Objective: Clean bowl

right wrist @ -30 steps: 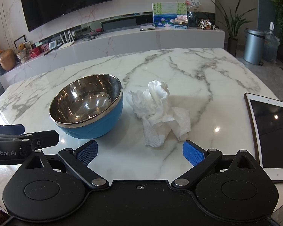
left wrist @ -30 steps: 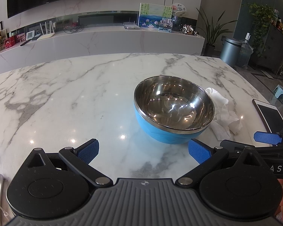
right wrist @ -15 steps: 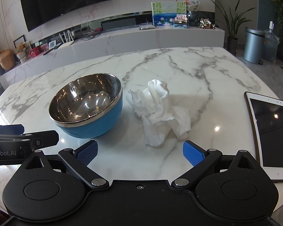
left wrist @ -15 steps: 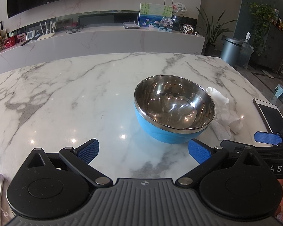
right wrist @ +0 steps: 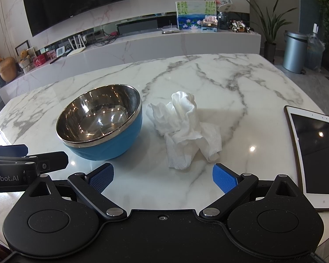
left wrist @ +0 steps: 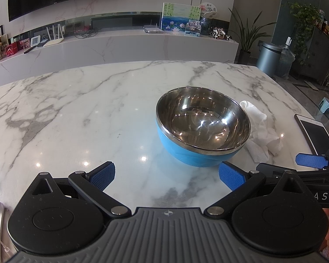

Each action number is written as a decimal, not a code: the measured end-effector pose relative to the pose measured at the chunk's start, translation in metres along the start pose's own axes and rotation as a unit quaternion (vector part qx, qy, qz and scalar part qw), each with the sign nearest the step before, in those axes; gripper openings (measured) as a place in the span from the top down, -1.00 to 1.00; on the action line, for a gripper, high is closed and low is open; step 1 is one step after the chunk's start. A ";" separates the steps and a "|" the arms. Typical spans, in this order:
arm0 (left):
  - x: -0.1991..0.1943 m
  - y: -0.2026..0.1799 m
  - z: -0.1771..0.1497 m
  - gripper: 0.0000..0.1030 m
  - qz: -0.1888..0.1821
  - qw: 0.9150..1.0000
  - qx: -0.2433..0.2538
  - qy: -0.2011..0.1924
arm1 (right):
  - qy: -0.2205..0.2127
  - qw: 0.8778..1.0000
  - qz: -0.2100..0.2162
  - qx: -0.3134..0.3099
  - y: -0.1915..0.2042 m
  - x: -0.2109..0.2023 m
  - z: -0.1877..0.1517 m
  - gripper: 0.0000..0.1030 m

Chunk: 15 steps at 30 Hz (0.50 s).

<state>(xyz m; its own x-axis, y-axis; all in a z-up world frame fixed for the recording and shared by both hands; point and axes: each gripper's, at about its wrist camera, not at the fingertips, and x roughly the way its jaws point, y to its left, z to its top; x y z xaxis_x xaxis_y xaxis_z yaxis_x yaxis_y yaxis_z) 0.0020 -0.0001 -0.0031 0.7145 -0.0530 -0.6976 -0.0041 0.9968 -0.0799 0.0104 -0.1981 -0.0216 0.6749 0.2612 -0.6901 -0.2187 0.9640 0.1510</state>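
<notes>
Both tools gape wide and hold nothing. The left tool [left wrist: 166,176] faces the bowl [left wrist: 202,129] just ahead; the right tool [right wrist: 163,175] faces the cloth [right wrist: 185,129], bowl to its left. A tablet [right wrist: 313,151] lies right. Specks, perhaps crumbs, sit inside the bowl.

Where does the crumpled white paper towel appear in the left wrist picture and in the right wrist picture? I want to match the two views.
Left wrist view: the paper towel lies right of centre, partly hidden behind the blue bowl.
Right wrist view: the paper towel lies near the centre, fully visible, to the right of the bowl.
Shared landmark: the white tablet at the table's right edge.
</notes>
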 end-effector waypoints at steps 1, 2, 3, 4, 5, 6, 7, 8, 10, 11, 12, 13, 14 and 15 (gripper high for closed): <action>0.000 0.000 0.000 -0.99 0.000 1.000 0.000 0.000 | 0.000 1.000 0.000 0.000 0.000 0.000 0.000 -0.88; 0.000 0.001 0.000 -0.99 0.000 1.000 0.000 0.000 | 0.000 1.000 0.000 0.000 0.000 0.000 0.000 -0.88; 0.000 0.001 0.000 -0.99 0.000 1.000 0.000 0.000 | 0.001 1.000 0.000 0.000 0.000 0.000 0.000 -0.88; 0.000 -0.001 0.000 -0.99 0.000 1.000 0.000 0.000 | 0.001 1.000 0.000 0.000 0.000 0.000 0.000 -0.88; 0.000 -0.001 0.000 -0.99 0.000 1.000 0.000 0.000 | 0.001 1.000 0.000 0.000 0.000 0.000 0.000 -0.88; 0.000 -0.001 0.000 -0.99 0.000 1.000 0.000 0.000 | 0.001 1.000 0.000 0.000 0.000 0.000 0.000 -0.88; 0.000 -0.001 0.000 -0.99 0.000 1.000 0.000 0.000 | 0.001 1.000 0.000 0.000 0.000 0.000 0.000 -0.88; 0.000 -0.001 0.000 -0.99 0.000 1.000 0.001 0.000 | 0.001 1.000 0.000 0.000 0.000 0.000 -0.001 -0.88; 0.000 -0.001 -0.001 -0.99 0.001 1.000 0.001 0.000 | 0.002 1.000 0.000 0.000 0.000 0.000 -0.001 -0.88; 0.000 -0.001 -0.001 -0.99 0.000 1.000 0.000 0.000 | 0.002 1.000 0.000 -0.001 0.000 0.000 -0.001 -0.88; -0.001 -0.001 -0.001 -0.99 -0.002 1.000 -0.001 0.000 | 0.003 1.000 0.000 -0.001 0.000 0.000 -0.001 -0.88; -0.001 -0.001 -0.001 -0.99 -0.002 1.000 -0.001 0.000 | 0.003 1.000 0.000 -0.001 0.000 0.000 -0.001 -0.88; -0.001 -0.001 -0.001 -0.99 -0.002 1.000 0.000 0.000 | 0.003 1.000 -0.001 -0.001 0.000 0.000 -0.001 -0.88; -0.001 0.000 -0.001 -0.99 -0.002 1.000 0.000 0.000 | 0.004 1.000 -0.001 -0.001 0.000 0.001 -0.001 -0.88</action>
<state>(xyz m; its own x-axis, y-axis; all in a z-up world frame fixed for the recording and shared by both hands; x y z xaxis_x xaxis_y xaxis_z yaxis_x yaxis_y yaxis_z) 0.0010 -0.0005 -0.0030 0.7143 -0.0566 -0.6976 -0.0019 0.9966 -0.0828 0.0102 -0.1982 -0.0227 0.6704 0.2592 -0.6953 -0.2194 0.9643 0.1480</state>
